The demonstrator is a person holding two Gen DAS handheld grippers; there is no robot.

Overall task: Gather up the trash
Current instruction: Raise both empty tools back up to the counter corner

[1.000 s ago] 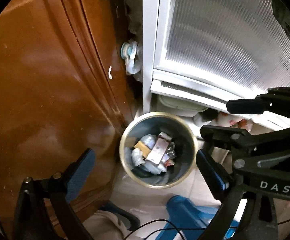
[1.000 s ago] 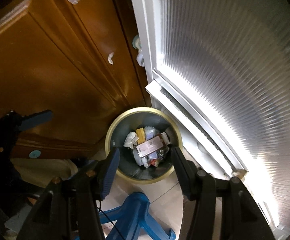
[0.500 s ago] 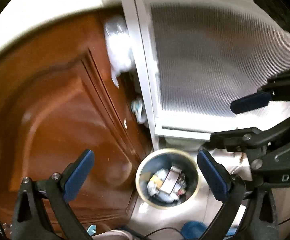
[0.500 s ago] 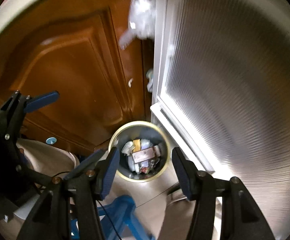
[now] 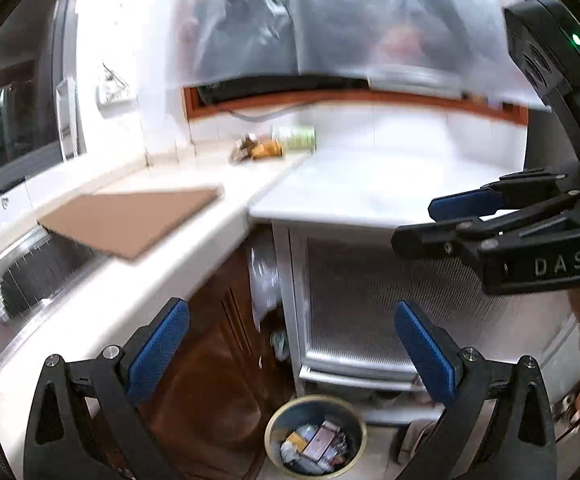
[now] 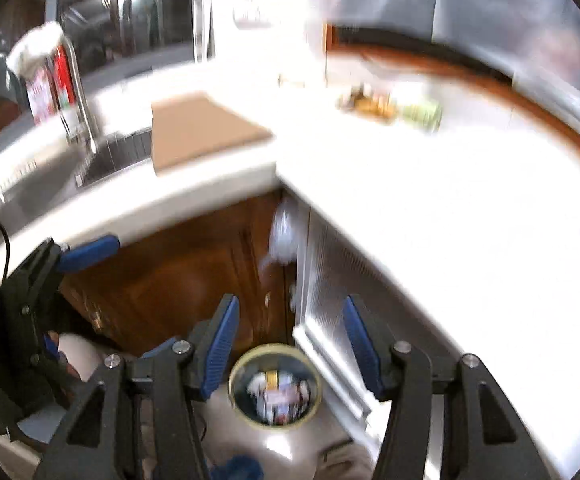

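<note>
Where both cameras look down past their own fingers, the left gripper stands released, its blue pads wide apart with nothing between them, and the right gripper is likewise released and empty. Low between each pair of fingers sits the round trash bin on the pale floor, part-filled with crumpled wrappers and a small carton. The bin stands in the corner where a brown wooden cabinet door meets a white-framed ribbed glass panel. A scrap of clear plastic hangs in the gap between those two. Above them runs the white countertop, with a flat brown board lying partly over the sink. At the back of the counter, near the wall, lie some brownish trash and what may be a green can on its side; blur makes both hard to read.
</note>
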